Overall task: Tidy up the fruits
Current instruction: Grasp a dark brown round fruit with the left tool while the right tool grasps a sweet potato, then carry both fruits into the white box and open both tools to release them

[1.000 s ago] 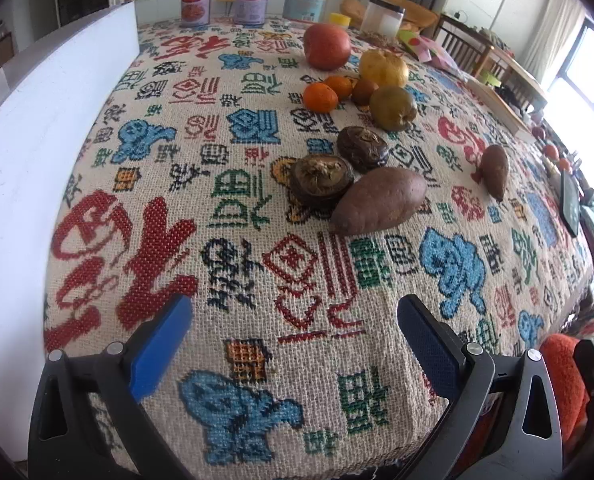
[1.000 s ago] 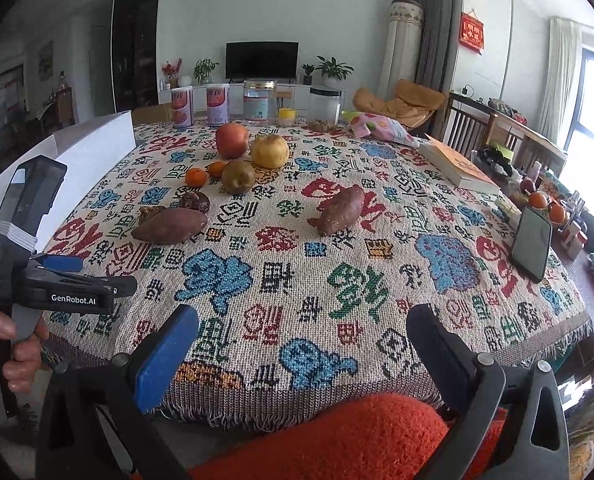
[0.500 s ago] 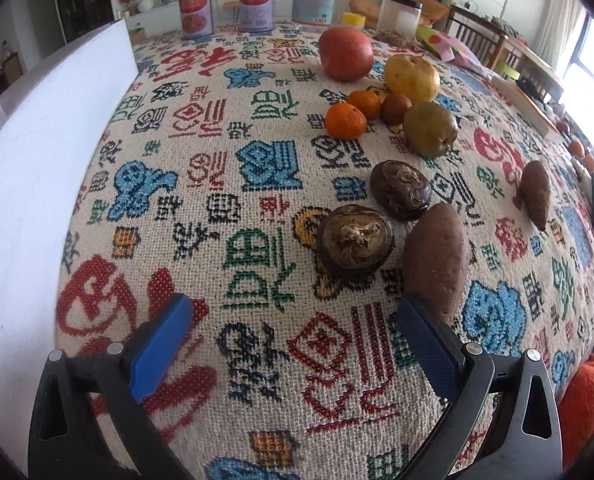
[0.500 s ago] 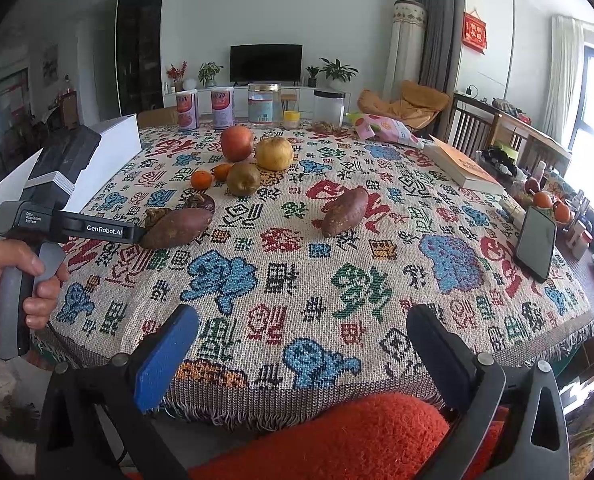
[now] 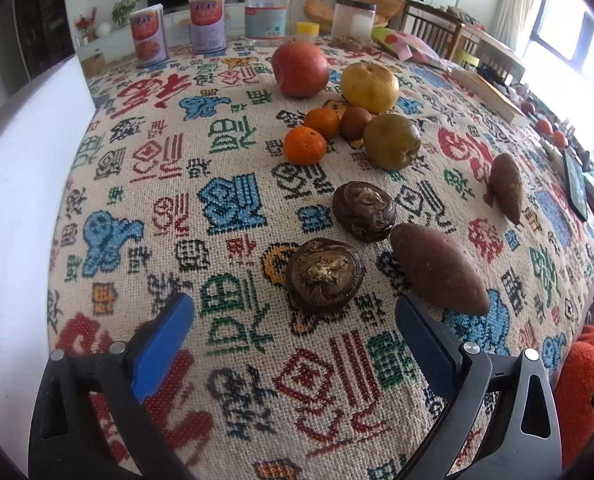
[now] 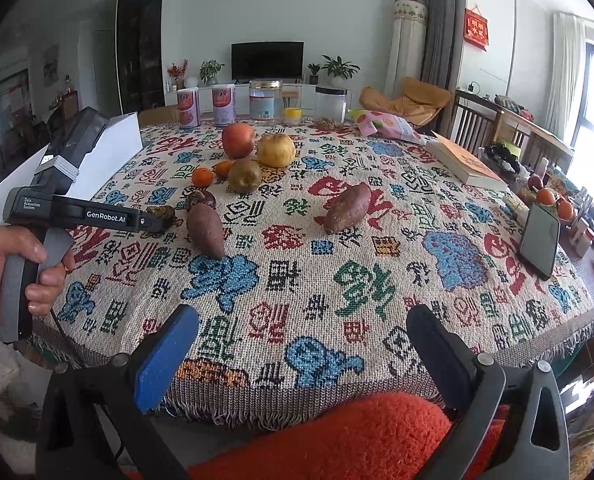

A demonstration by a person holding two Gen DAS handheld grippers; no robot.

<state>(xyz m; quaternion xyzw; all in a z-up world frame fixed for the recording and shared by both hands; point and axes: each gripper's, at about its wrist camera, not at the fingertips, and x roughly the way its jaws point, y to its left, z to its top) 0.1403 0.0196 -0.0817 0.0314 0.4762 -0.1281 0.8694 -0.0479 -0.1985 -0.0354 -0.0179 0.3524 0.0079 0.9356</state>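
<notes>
My left gripper [image 5: 293, 332] is open and empty, low over the patterned tablecloth [image 5: 225, 208]. A dark wrinkled fruit [image 5: 324, 274] lies just ahead of its fingertips, a second one [image 5: 364, 211] behind it. A sweet potato [image 5: 439, 267] lies by the right fingertip; another [image 5: 506, 187] lies farther right. Behind are two tangerines [image 5: 304, 145], a brown pear [image 5: 392, 141], a yellow pear [image 5: 370, 86] and a red apple [image 5: 300, 69]. My right gripper [image 6: 301, 338] is open and empty at the table's near edge, above an orange cushion [image 6: 337, 436]. It sees the left gripper's body [image 6: 77, 212] by the near sweet potato [image 6: 205, 230].
Two cans [image 5: 149, 38], a glass jar [image 5: 265, 17] and a white jar [image 5: 354, 18] stand at the far edge. A white box [image 5: 21, 184] borders the left side. A book [image 6: 463, 162] and a phone [image 6: 539, 240] lie on the right.
My left gripper has moved forward over the table towards the dark fruits and sweet potato, which now lie just ahead of its fingers. The right gripper has stayed put.
</notes>
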